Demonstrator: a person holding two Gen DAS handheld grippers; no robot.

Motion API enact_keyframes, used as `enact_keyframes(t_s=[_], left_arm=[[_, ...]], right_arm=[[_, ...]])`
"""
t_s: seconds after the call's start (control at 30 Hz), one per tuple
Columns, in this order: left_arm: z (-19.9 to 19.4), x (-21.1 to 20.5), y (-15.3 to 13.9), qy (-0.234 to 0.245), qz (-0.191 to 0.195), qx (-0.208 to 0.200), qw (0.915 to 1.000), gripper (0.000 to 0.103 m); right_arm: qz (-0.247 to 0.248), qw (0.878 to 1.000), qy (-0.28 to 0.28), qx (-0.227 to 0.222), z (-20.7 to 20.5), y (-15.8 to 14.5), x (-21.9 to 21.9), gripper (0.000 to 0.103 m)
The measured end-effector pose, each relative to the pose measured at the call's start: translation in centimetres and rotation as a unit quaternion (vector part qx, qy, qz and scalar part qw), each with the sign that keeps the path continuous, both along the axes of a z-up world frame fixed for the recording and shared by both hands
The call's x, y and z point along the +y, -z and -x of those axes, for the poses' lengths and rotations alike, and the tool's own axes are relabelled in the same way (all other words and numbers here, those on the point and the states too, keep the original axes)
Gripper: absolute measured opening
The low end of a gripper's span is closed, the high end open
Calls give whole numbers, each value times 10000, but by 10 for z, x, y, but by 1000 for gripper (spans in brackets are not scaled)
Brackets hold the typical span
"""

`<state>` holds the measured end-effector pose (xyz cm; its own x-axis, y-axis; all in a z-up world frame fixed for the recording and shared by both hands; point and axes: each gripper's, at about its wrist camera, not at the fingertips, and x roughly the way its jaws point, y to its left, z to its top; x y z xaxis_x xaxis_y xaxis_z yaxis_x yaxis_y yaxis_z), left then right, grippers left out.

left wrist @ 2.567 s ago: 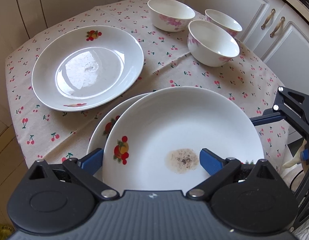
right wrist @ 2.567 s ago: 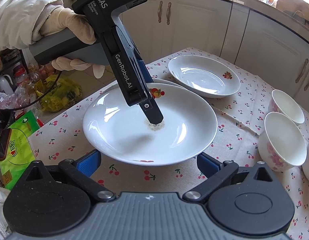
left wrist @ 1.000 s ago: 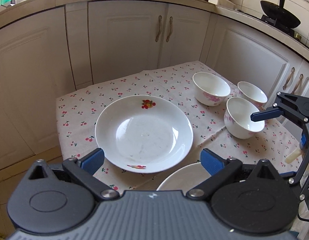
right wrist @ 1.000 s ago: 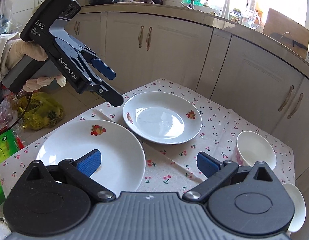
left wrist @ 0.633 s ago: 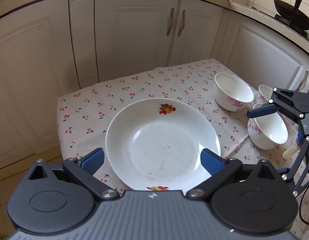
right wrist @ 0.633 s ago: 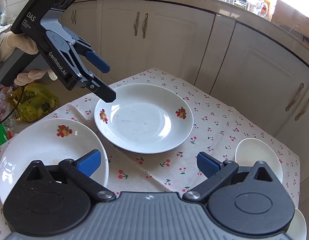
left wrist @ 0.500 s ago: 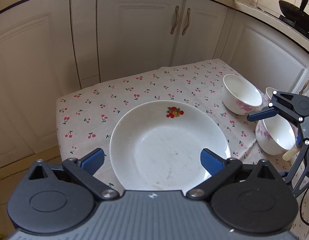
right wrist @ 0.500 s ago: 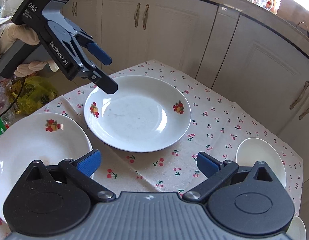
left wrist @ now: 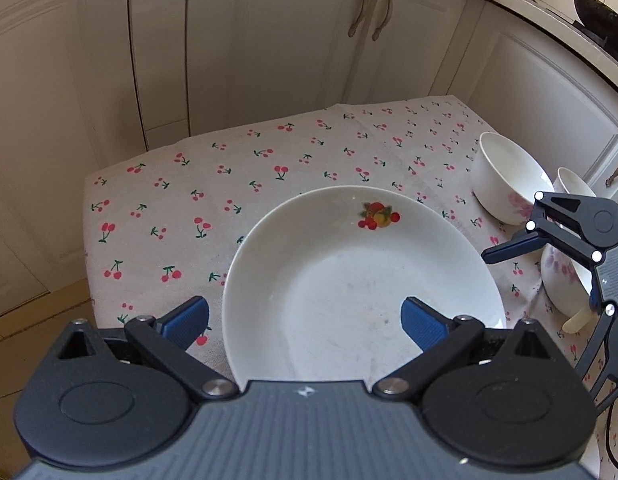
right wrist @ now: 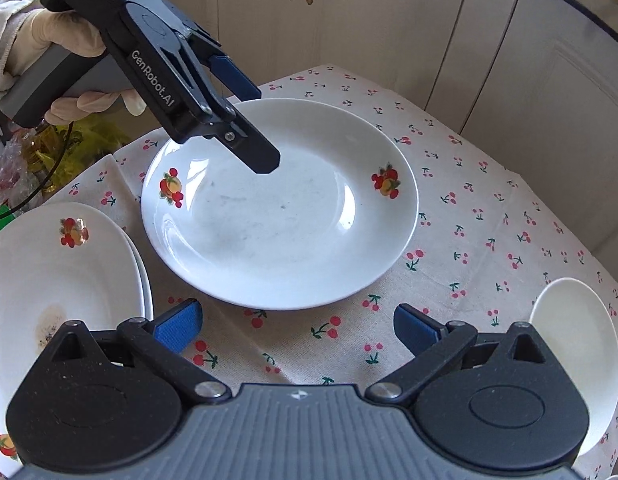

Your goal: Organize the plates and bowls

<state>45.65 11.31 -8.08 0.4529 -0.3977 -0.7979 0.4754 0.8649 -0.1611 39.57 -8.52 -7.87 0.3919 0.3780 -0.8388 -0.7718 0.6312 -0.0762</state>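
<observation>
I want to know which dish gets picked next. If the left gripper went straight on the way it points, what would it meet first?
Probably the lone plate: the open left gripper points down at its near rim, one finger above the plate. Height is unclear.

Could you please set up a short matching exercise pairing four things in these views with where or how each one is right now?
Things:
1. lone plate
2. stacked plates
3. left gripper
4. bowls

States:
A. open, above the lone plate's rim
B. by the table's right edge in the left wrist view
C. flat mid-table, nothing in it
D. top one bears a brown stain

Pairs: 1-C, 2-D, 3-A, 4-B
</observation>
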Motion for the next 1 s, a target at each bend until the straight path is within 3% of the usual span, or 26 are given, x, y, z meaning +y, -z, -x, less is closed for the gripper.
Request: enact_keyframes(t_s=[0.23,1.0], left_arm=[[-9,-3,10,166,64,237,9996,101],[-26,-12,13,660,131,574,9961,100]], right_arm=[[-12,9991,-230,345,-18,5,5,103],[199,9980,-425,418,-24,11,19,103]])
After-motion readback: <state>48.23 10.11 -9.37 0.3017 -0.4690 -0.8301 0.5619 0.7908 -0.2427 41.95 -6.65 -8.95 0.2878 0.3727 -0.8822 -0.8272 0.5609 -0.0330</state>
